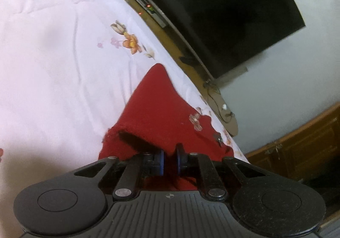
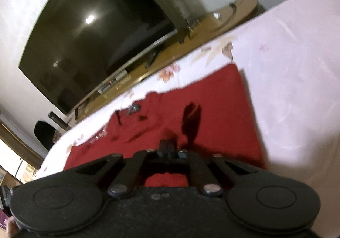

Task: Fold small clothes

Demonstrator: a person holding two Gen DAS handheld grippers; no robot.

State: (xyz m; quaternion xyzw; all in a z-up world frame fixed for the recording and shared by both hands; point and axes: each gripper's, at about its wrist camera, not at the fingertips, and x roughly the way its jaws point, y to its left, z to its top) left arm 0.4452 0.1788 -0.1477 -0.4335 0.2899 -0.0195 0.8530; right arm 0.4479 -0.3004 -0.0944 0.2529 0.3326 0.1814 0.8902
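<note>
A small red garment lies on a white floral bedsheet. In the left wrist view my left gripper is shut on the garment's near edge, with red cloth pinched between the blue pads; the cloth rises to a peak ahead of it. In the right wrist view the same red garment lies spread flat on the sheet. My right gripper hovers just over the garment's near part with its jaws together; whether cloth is caught between them cannot be told.
A large dark TV stands on a wooden stand just past the bed's edge, also in the right wrist view. A set-top box sits under it. A wooden cabinet stands by the wall.
</note>
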